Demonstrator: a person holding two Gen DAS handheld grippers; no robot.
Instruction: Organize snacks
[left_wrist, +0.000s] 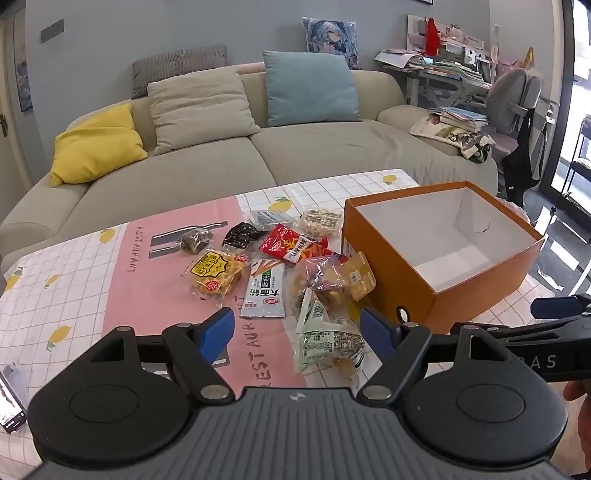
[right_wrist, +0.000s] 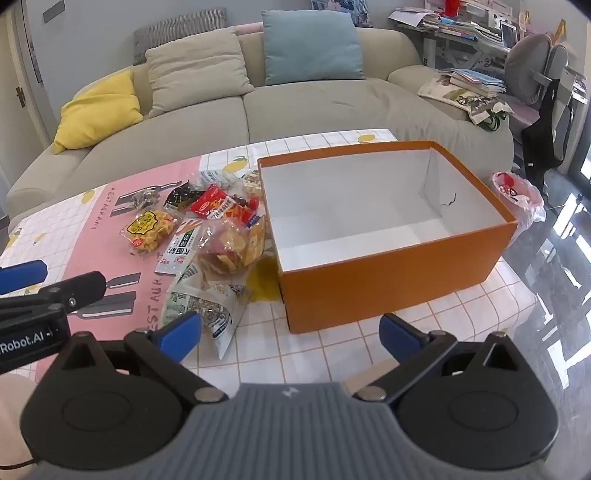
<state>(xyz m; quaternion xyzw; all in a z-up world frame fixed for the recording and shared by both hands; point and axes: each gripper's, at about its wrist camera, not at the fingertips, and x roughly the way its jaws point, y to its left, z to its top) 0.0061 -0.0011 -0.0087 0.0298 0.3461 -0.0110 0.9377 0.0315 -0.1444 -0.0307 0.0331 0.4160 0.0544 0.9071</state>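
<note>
Left tool (left_wrist: 297, 332) spread wide over green snack packet (left_wrist: 325, 339), right tool (right_wrist: 290, 332) likewise gaping, orange box (right_wrist: 388, 280) beside snack pile (left_wrist: 273, 258)

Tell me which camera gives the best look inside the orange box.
The right wrist view. It looks down into the orange box, showing its white floor, all four inner walls and a small tear on the far right wall. The left wrist view shows the box off to the right, its near wall hiding part of the floor.

The tablecloth (left_wrist: 122, 295) carries "RESTAURANT" print, whole near the far side and cut to "REST AUR" nearer. The left gripper (right_wrist: 22, 345) arm reads "Robot.AI". Chinese print on the snack packets (left_wrist: 264, 291) not legible.
</note>
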